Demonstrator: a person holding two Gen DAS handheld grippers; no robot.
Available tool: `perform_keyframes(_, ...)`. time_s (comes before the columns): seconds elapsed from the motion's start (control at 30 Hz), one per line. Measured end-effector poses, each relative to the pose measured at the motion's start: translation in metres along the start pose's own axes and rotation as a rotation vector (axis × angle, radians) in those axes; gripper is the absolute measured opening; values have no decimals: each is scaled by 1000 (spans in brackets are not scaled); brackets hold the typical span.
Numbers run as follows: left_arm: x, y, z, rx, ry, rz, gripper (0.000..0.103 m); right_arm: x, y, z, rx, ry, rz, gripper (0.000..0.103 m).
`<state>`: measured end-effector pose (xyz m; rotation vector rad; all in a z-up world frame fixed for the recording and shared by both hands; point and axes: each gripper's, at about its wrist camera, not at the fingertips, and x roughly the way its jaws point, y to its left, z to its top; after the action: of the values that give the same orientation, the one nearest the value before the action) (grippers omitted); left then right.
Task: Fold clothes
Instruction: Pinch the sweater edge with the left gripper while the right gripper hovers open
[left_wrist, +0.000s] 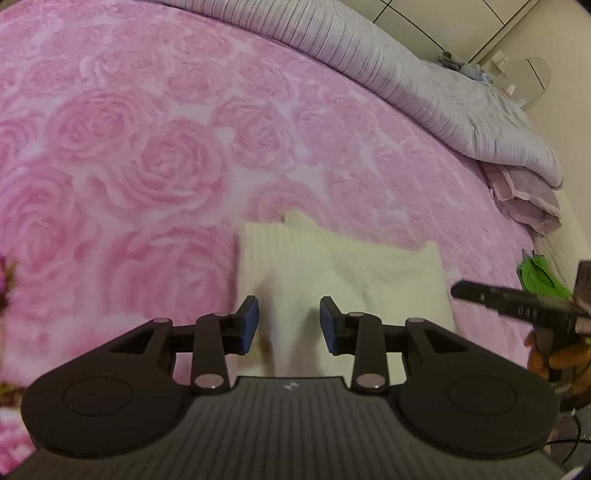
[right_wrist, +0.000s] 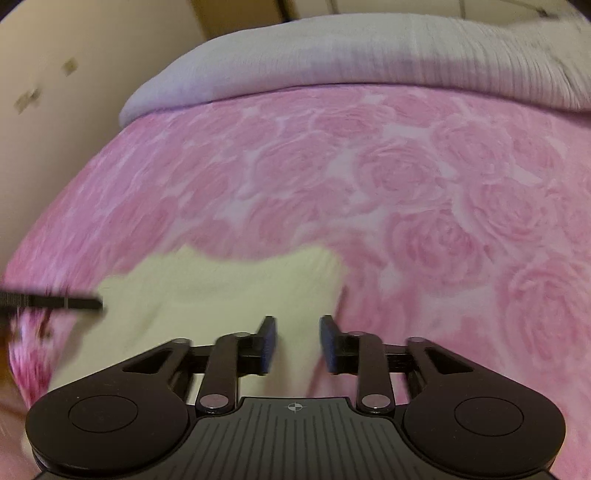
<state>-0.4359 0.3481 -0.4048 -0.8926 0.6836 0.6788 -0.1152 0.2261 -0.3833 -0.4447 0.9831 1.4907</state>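
Note:
A cream knitted garment (left_wrist: 343, 273) lies folded flat on the pink rose-print bedspread (left_wrist: 155, 155). My left gripper (left_wrist: 289, 322) hovers over its near edge, open, with the cloth showing in the gap and neither blue pad pressing on it. In the right wrist view the same garment (right_wrist: 221, 291) is blurred. My right gripper (right_wrist: 298, 343) is open above the garment's near right part, nothing pinched. The right gripper's black finger (left_wrist: 509, 301) enters the left wrist view from the right, with a hand behind it. The left gripper's finger (right_wrist: 55, 301) pokes in from the left.
A grey-lilac ribbed quilt (left_wrist: 369, 48) is bunched along the far side of the bed, also seen as the quilt (right_wrist: 369, 55). Folded pink bedding (left_wrist: 524, 195) sits at the bed's right corner. Something green (left_wrist: 539, 277) lies off the right edge. A beige wall (right_wrist: 55, 92) stands left.

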Motion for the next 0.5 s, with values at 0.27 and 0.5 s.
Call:
perform_keyframes(0.27, 14, 8, 0, 73, -65, -18, 8, 41, -14, 12, 101, -12, 24, 10)
perform_keyframes(0.5, 7, 10, -2, 78, -83, 16, 10, 30, 11, 10, -15, -43, -90, 14)
